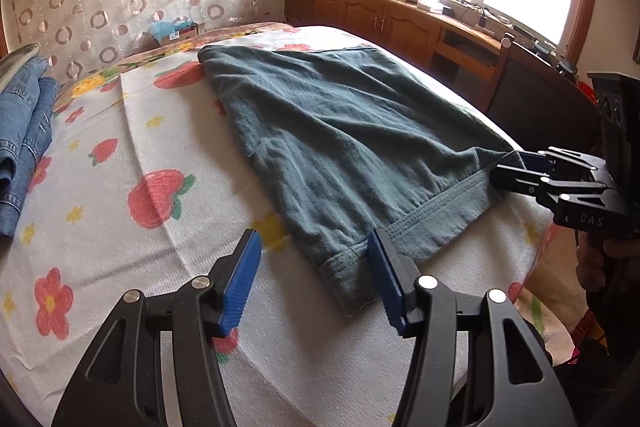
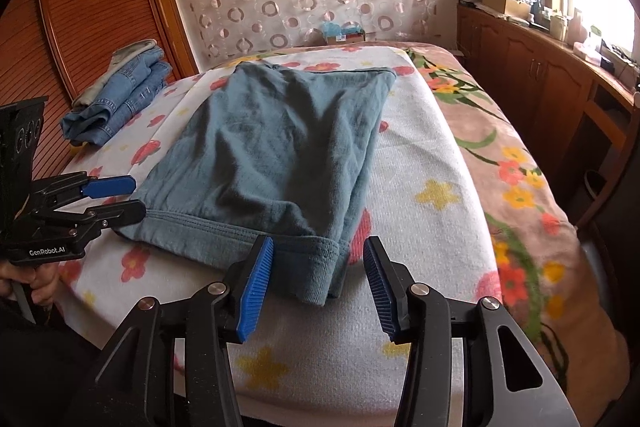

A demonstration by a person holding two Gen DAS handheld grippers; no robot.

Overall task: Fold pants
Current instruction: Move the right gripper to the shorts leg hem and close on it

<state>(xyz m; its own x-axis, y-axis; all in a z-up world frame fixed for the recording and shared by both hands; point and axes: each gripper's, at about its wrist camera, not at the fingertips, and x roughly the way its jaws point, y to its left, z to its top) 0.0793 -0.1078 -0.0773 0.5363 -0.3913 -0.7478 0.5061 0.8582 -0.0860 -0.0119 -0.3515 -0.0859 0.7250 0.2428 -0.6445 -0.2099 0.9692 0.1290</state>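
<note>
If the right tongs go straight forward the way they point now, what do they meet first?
Most likely the near hem corner of the teal pants, which lies between the open right tongs just ahead. The blanket lies under it; depth is hard to judge.

Bare blanket [image 2: 424, 163] lies free right of the pants [image 2: 272, 151], while folded jeans [image 2: 120, 99] crowd the left edge.

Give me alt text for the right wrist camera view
Teal pants, folded, lie on a flowered bed cover, their near hem corner between the open blue fingers of the right gripper. The left gripper, also open, sits at the hem's left corner; folded jeans rest behind.
</note>
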